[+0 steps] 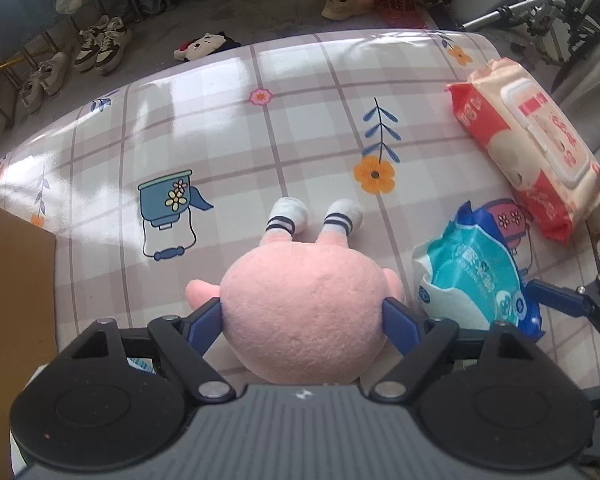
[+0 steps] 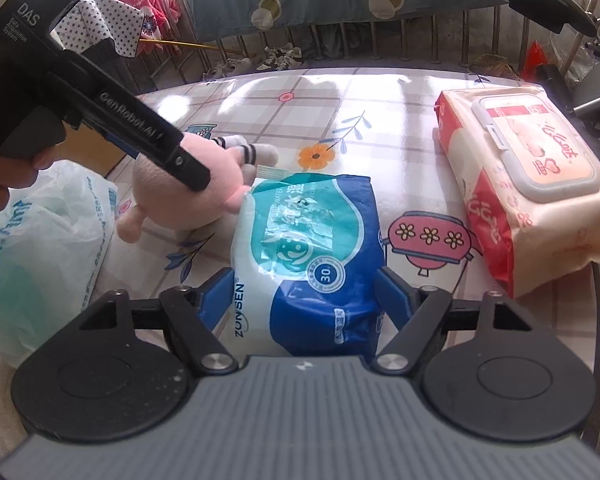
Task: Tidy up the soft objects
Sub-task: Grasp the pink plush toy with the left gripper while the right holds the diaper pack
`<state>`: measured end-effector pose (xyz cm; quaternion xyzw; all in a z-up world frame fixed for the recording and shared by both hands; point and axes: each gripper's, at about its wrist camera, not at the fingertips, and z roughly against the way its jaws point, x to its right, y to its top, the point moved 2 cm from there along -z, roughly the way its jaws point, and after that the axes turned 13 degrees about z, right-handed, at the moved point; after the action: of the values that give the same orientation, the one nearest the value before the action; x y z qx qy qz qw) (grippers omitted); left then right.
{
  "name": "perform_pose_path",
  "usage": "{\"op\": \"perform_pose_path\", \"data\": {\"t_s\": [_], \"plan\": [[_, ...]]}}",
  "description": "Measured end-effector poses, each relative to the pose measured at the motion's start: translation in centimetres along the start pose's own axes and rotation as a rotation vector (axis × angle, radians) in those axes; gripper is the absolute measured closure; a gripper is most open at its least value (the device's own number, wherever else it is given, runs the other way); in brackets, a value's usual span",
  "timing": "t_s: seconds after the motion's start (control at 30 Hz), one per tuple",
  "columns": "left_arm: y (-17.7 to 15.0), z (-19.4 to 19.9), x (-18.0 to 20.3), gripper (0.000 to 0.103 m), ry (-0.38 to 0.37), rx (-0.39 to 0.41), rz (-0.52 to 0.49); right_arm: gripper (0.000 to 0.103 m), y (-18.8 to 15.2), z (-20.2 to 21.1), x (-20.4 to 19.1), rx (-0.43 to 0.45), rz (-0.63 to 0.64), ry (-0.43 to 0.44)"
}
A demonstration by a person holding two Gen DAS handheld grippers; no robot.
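Between my left fingers point(image 1: 302, 312) sits the pink plush point(image 1: 304, 312), gripped; my right fingers point(image 2: 305, 288) grip the blue wipes pack point(image 2: 308, 248) — both squashy, so either could slip.

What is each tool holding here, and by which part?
Left tool clasps the pink plush around its round body. Right tool clasps the blue wipes pack across its near end.

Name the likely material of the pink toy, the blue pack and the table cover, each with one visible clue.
Pink toy: plush fabric, matte and fuzzy. Blue pack: thin plastic film, glossy and crinkled. Table cover: probably vinyl or oilcloth; its printed surface reflects bright glare.
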<state>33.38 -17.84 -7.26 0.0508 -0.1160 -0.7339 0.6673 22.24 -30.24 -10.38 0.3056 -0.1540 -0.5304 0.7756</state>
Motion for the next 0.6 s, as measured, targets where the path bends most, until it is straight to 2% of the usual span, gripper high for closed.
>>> {"op": "perform_pose_path", "data": {"t_s": [0.1, 0.27, 0.43, 0.6], "plan": [[-1.4, 0.6, 0.1, 0.017, -0.013, -0.019, -0.028, 0.034, -0.8, 1.2, -0.4, -0.012, 0.012, -0.005], [-2.3, 0.9, 0.5, 0.014, -0.007, -0.021, -0.060, 0.034, -2.0, 2.6, -0.7, -0.034, 0.015, -0.007], [-1.7, 0.8, 0.8, 0.009, -0.031, -0.024, -0.039, 0.022, -1.4, 2.7, -1.0, -0.035, 0.025, -0.005], [-1.5, -0.3, 1.0, 0.008, 0.014, -0.039, -0.035, 0.017, -0.2, 1.4, -0.8, -0.048, 0.051, -0.018]]}}
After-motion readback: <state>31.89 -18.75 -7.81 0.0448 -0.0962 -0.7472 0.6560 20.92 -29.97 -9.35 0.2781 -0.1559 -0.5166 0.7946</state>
